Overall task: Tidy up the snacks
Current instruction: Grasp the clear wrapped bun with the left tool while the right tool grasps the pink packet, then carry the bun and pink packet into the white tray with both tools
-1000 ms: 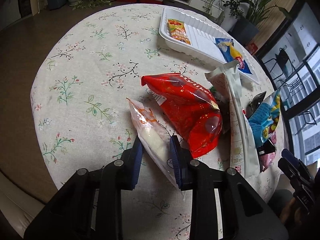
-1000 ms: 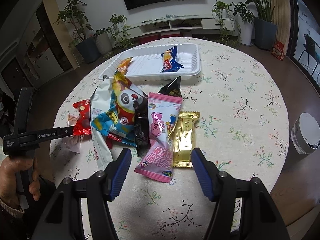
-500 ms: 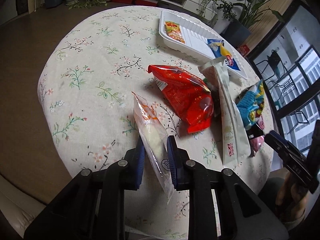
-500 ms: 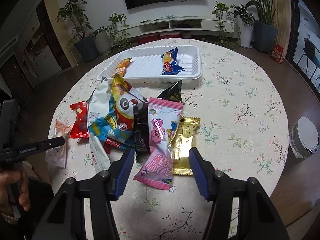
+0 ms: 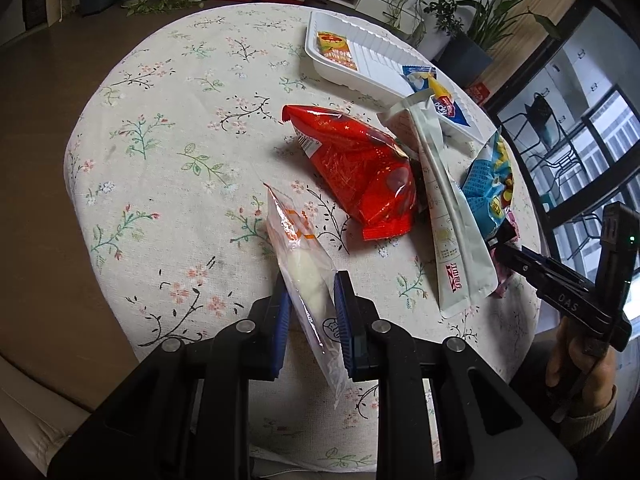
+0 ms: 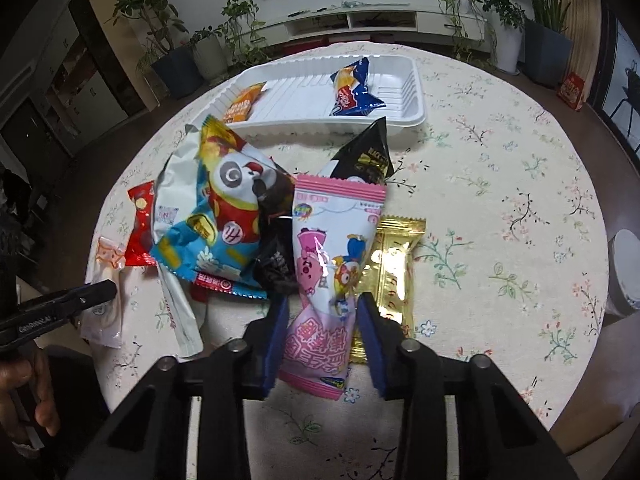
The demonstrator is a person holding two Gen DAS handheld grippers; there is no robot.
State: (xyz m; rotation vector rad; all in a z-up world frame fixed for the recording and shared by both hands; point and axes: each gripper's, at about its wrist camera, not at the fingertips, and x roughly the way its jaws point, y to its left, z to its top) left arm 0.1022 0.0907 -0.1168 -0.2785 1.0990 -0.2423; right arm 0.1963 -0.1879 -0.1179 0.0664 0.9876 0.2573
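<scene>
My left gripper point(image 5: 310, 292) is shut on a clear packet with a white snack point(image 5: 304, 268) and holds it above the near table edge. My right gripper point(image 6: 322, 308) is shut on a pink cartoon packet point(image 6: 326, 268), pinching its lower half. A white tray point(image 6: 304, 120) at the far side holds an orange packet point(image 6: 242, 104) and a blue packet point(image 6: 352, 90). In the left wrist view the tray point(image 5: 372, 76) is at the far right, beyond a red bag point(image 5: 360, 168).
A pile lies on the floral tablecloth point(image 6: 500, 200): a panda bag point(image 6: 228, 208), a long white bag point(image 5: 448, 216), a black packet point(image 6: 368, 156), a gold packet point(image 6: 394, 264). A white bin point(image 6: 624, 276) stands right of the table.
My right gripper has closed from wide open onto the pink packet. My left gripper has lifted and pulled back with the clear packet.
</scene>
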